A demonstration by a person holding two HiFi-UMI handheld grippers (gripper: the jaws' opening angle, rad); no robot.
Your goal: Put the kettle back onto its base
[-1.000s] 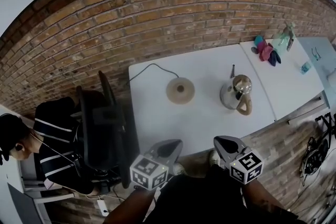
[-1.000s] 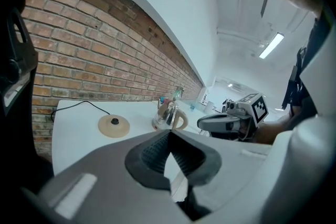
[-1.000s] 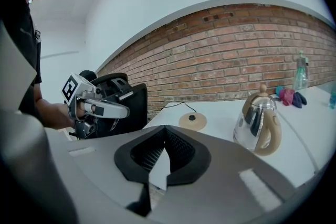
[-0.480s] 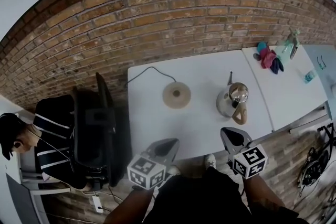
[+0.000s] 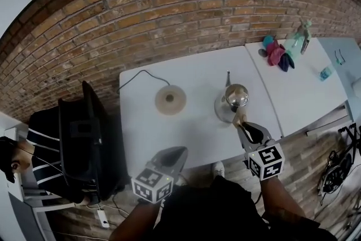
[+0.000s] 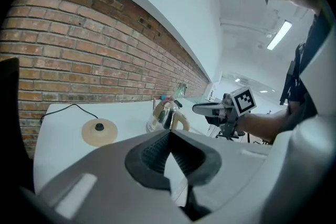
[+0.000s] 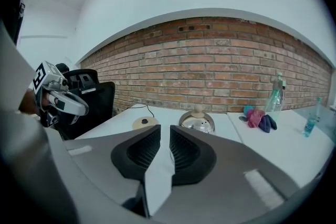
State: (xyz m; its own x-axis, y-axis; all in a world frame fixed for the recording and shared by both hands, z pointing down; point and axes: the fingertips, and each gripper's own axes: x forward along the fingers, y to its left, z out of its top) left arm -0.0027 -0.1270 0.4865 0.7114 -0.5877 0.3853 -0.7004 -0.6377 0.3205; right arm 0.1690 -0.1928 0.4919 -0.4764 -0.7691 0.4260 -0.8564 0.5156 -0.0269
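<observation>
Steel kettle [image 5: 234, 99] upright on white table [image 5: 192, 132], tan round base [image 5: 170, 100] apart to its left, corded

Right tool [image 5: 243, 128] neared kettle [image 5: 232, 100], empty jaws just opening.

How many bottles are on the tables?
2: a pale green spray bottle near the brick wall, and a small blue-tinted bottle further right. None looks hidden.

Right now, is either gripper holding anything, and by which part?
Nothing is held. The left gripper is shut and empty. The right gripper has just been opening its jaws, with nothing between them; the kettle stands ahead of it.
</observation>
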